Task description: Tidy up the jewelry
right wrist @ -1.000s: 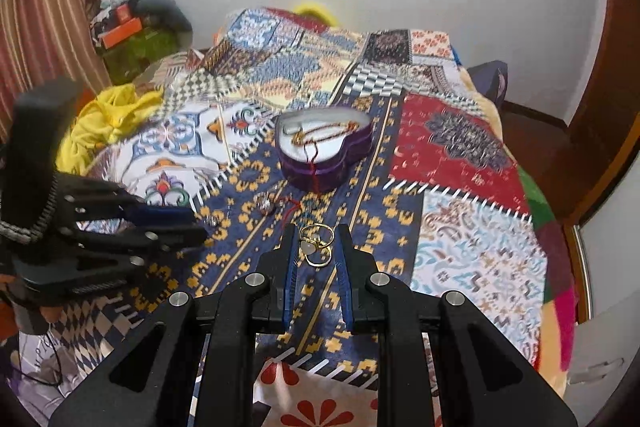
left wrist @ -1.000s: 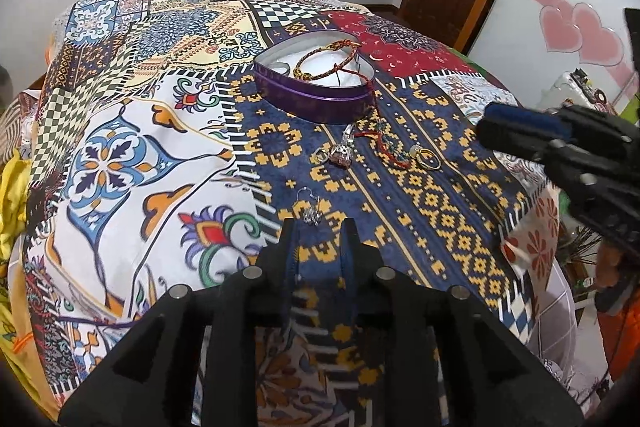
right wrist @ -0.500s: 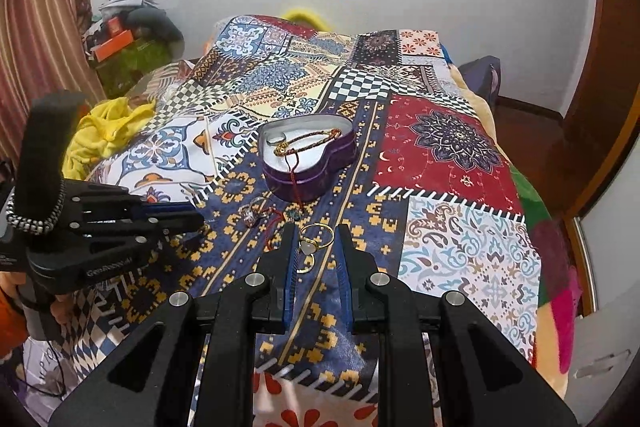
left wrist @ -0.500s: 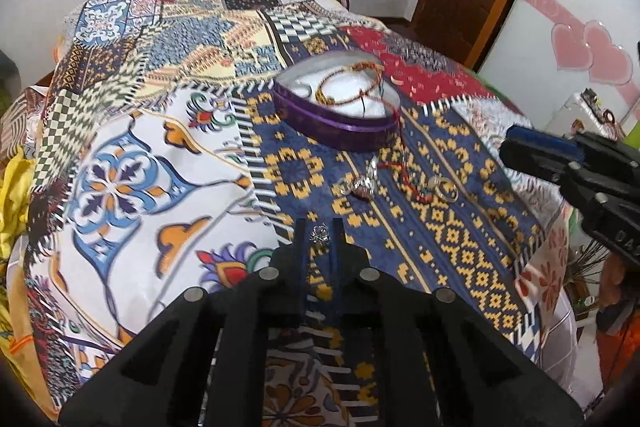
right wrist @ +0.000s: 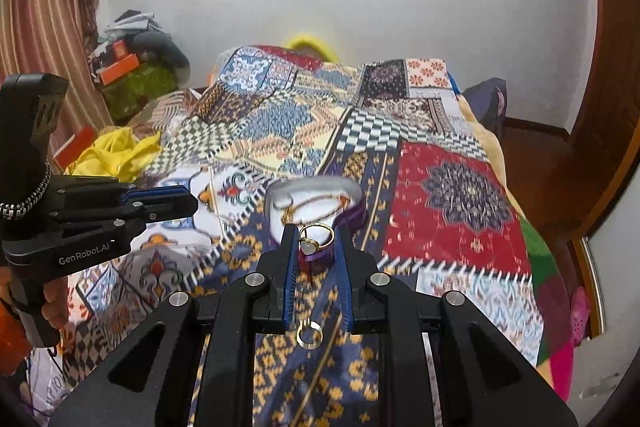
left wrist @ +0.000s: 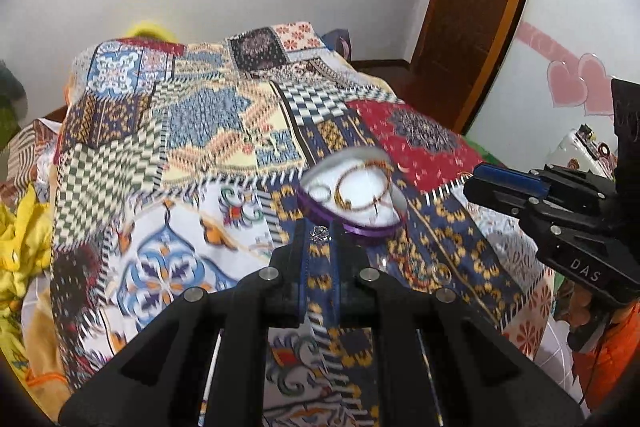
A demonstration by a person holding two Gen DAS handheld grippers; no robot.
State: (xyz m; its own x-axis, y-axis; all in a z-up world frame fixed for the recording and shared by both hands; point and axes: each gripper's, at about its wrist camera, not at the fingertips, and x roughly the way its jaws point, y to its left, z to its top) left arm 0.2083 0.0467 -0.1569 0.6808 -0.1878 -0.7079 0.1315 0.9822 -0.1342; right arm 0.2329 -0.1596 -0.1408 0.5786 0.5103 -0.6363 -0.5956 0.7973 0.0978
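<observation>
Left wrist view: the left gripper [left wrist: 320, 233] pinches a small silver earring [left wrist: 319, 232] at its tips, just before the purple heart box [left wrist: 352, 223]. The right gripper [right wrist: 316, 241], narrowly parted, grips a gold ring [right wrist: 317, 235] over the patterned bedspread [right wrist: 452, 203].

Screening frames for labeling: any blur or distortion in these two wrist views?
Left wrist: motion smear across the quilt and the heart-shaped tin; left gripper and its sparkly piece stay crisp. Right wrist: same pattern, tin blurred, gold ring in the right gripper sharp. Both show fisheye bending and dark corners.
</observation>
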